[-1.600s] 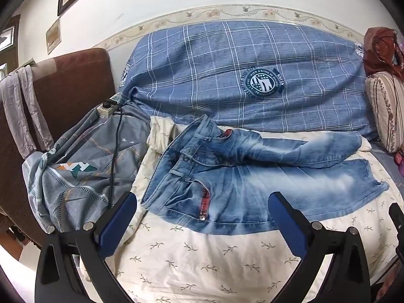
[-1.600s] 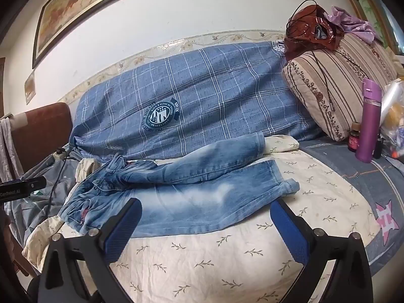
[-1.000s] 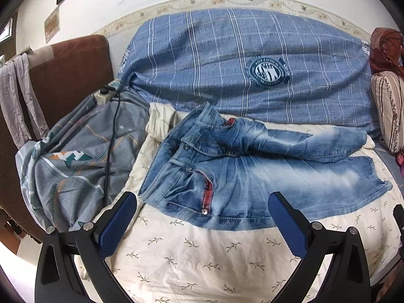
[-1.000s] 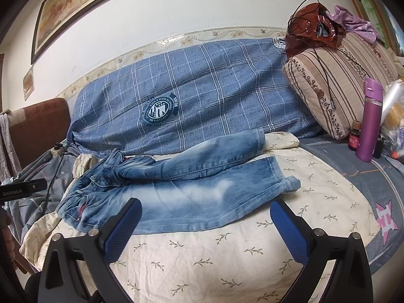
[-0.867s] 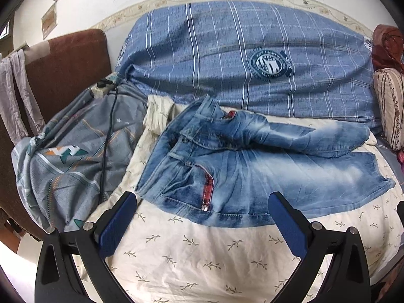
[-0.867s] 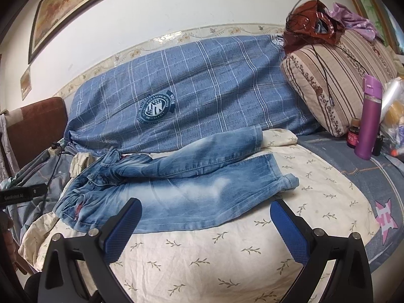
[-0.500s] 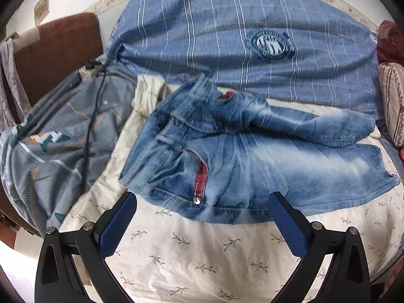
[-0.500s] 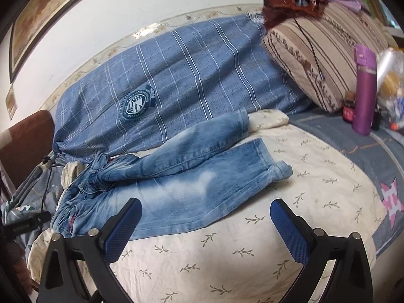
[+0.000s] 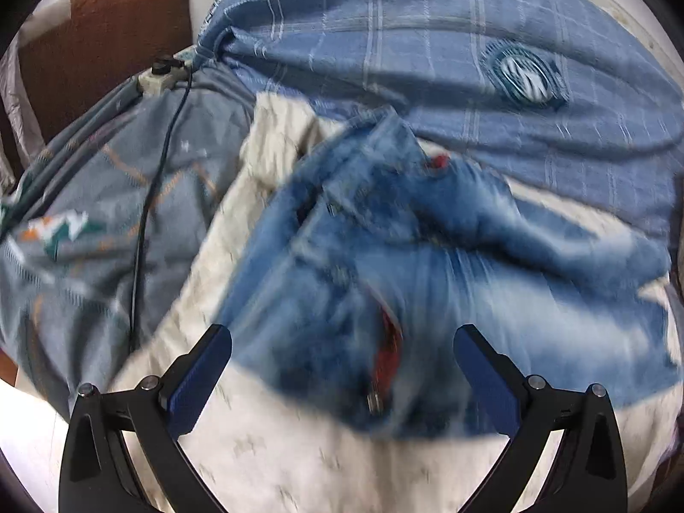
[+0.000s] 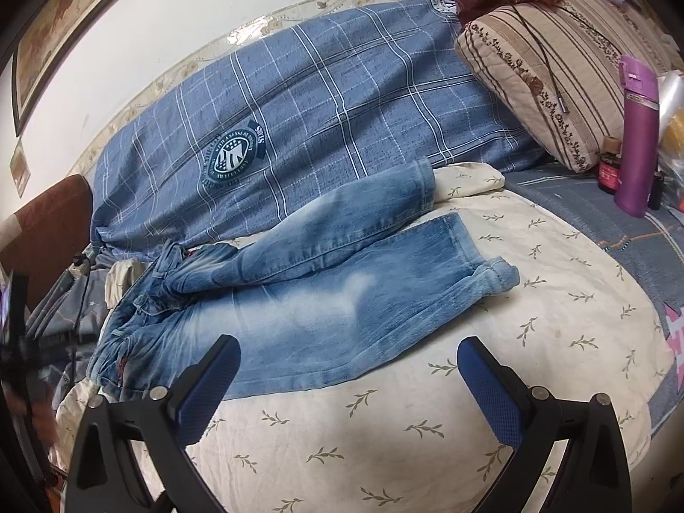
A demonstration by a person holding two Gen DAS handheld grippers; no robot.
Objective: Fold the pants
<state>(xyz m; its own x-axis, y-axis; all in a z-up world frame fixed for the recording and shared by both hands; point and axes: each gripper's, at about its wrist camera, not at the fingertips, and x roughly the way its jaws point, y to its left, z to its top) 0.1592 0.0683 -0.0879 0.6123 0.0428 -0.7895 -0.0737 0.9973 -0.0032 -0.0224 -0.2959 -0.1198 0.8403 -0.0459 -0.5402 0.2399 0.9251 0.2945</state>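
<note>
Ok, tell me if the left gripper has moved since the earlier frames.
Yes. The left gripper has closed in on the jeans, whose waist now fills its view.

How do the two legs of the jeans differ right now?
The far leg is creased and angles up against the plaid blanket; the near leg lies flat on the cream sheet. The far leg's cuff sits further back, beside a cream fabric bump; the near leg's cuff is rolled and points toward the purple bottle. Both are faded blue denim, unfolded, untouched by either gripper.
</note>
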